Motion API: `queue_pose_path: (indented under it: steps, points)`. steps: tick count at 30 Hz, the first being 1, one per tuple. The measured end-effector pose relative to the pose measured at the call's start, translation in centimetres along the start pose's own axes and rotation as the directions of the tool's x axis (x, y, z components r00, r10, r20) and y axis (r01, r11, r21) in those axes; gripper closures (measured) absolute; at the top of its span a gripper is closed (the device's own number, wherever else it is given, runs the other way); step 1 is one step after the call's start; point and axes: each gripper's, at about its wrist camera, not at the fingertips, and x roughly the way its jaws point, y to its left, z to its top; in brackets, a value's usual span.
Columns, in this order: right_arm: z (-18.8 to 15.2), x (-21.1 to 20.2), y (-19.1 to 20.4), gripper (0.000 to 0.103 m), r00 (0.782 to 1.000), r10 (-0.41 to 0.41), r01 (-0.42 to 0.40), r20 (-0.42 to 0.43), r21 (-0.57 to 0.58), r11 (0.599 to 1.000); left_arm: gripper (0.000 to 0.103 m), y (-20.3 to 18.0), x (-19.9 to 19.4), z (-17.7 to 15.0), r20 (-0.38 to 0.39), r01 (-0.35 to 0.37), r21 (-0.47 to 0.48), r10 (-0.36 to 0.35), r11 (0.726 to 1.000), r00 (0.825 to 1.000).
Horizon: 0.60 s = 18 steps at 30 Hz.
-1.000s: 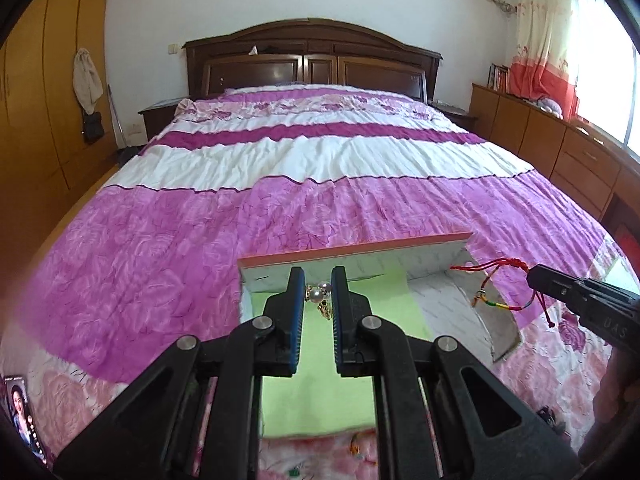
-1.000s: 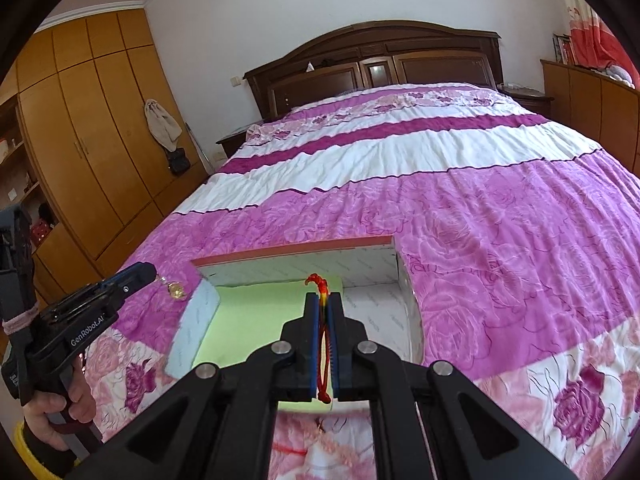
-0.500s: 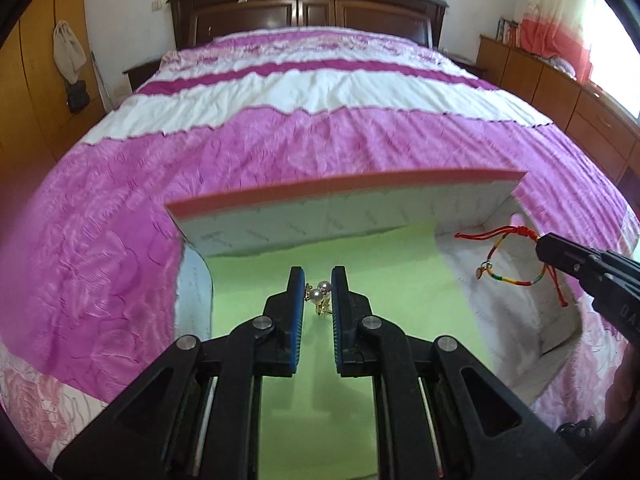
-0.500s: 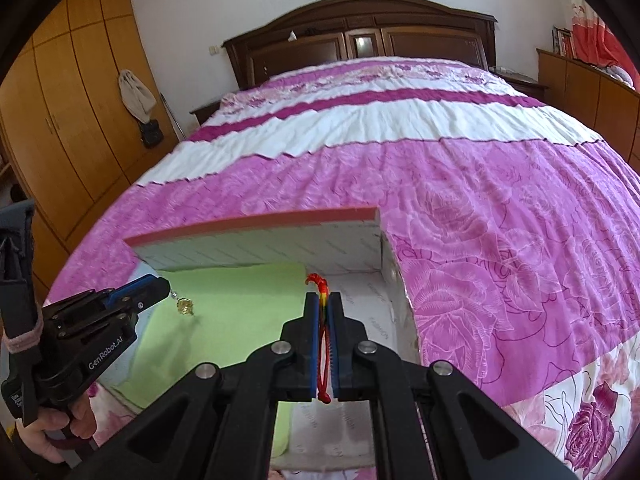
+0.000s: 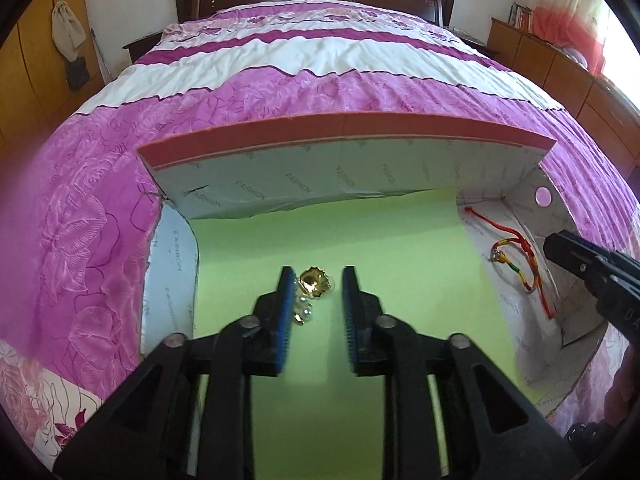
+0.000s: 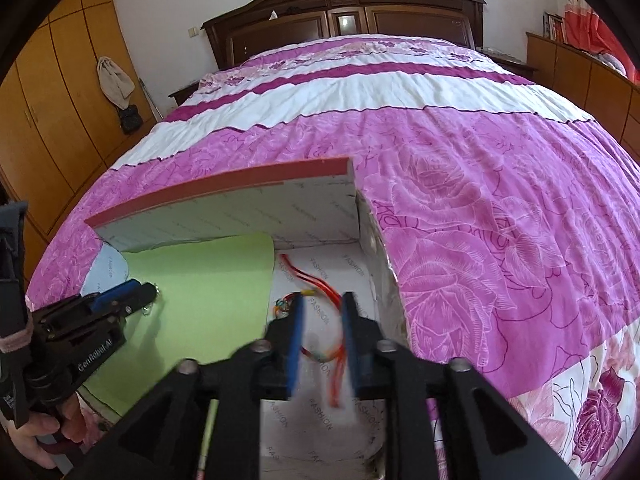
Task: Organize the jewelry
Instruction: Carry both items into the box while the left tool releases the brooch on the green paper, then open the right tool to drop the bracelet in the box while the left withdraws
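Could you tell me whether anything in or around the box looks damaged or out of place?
The box has a small tear in its lining at the far left corner, and the green sheet leaves the right part of the floor bare. The red cord bracelet lies there; the gold earrings are on the sheet.

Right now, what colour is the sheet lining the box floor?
Light green sheet, best seen in the left wrist view.
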Motion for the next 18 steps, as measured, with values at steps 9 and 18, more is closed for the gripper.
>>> queue_pose_path:
  steps: [9, 18]
  points:
    - [0.0, -2.9, 0.4, 0.064, 0.997, 0.031, -0.031, 0.075, 0.006, 0.999, 0.073, -0.5, -2.8, -0.2, 0.049, 0.018, 0.009, -0.018, 1.0, 0.999]
    - [-1.1, -7.4, 1.2, 0.057, 0.979, 0.083, -0.086, 0.184, 0.009, 0.996, 0.068, -0.7, -6.7, -0.9, 0.113, 0.051, -0.009, -0.05, 0.999, 0.992]
